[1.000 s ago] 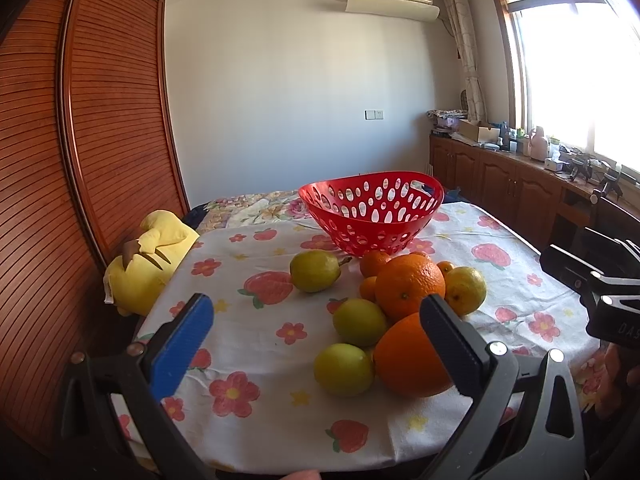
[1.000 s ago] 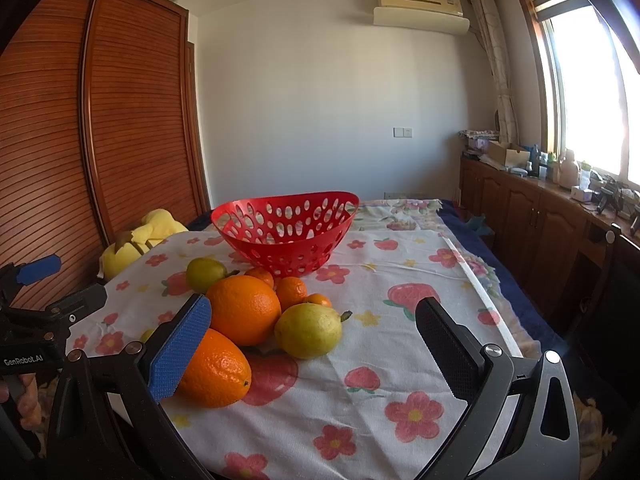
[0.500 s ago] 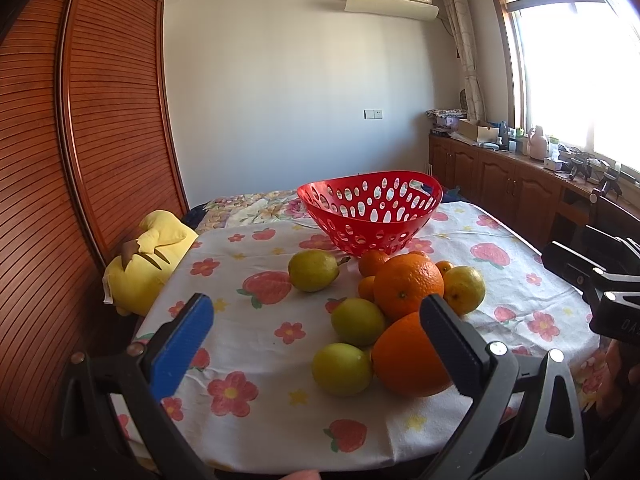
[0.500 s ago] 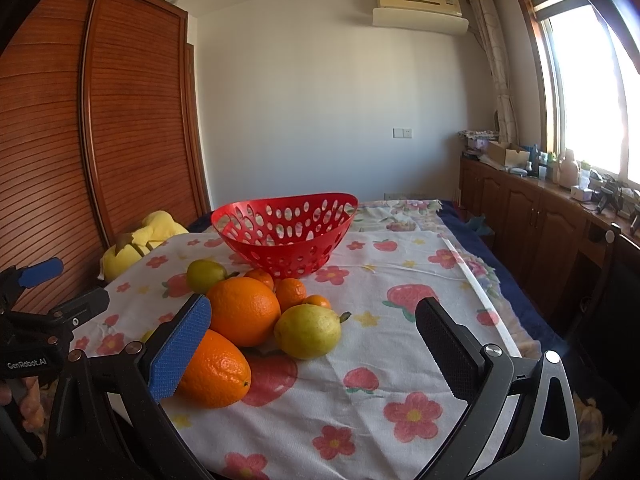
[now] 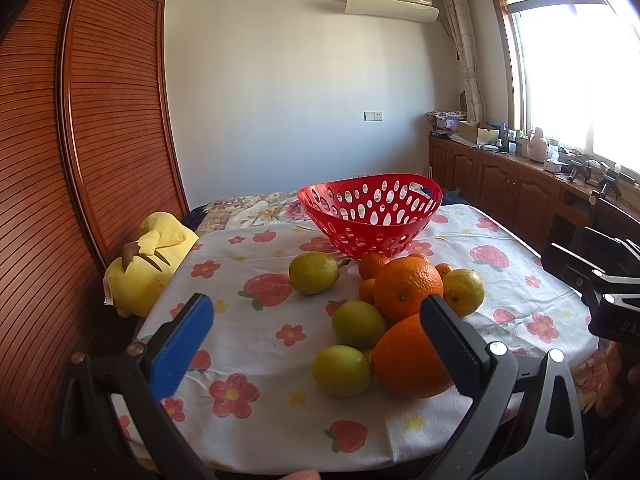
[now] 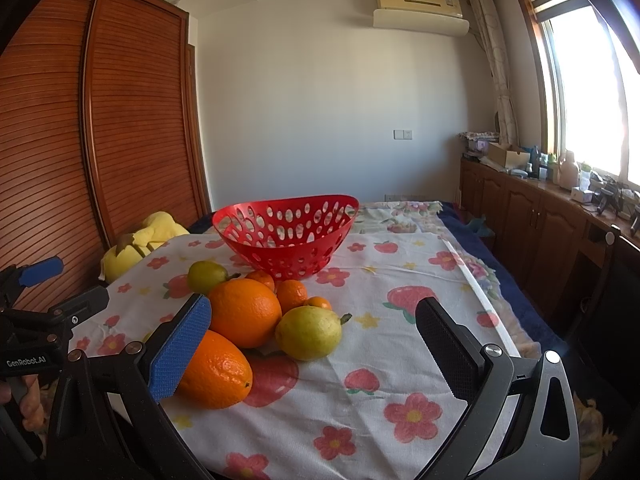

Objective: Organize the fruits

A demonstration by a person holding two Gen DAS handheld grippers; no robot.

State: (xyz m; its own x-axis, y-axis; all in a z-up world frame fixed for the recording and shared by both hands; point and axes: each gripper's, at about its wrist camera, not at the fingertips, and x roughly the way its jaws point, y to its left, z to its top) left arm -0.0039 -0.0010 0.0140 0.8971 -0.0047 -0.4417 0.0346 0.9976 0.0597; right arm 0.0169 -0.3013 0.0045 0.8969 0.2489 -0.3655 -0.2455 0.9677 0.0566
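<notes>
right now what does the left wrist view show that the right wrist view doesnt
Only the left wrist view shows the two green-yellow fruits nearest its camera; in the right view the oranges hide them. Only the right wrist view shows the blue bedding along the table's far side. Both show the red basket, with no fruit visible inside, the oranges, the yellow plush toy, and an open left tool and right tool.
</notes>
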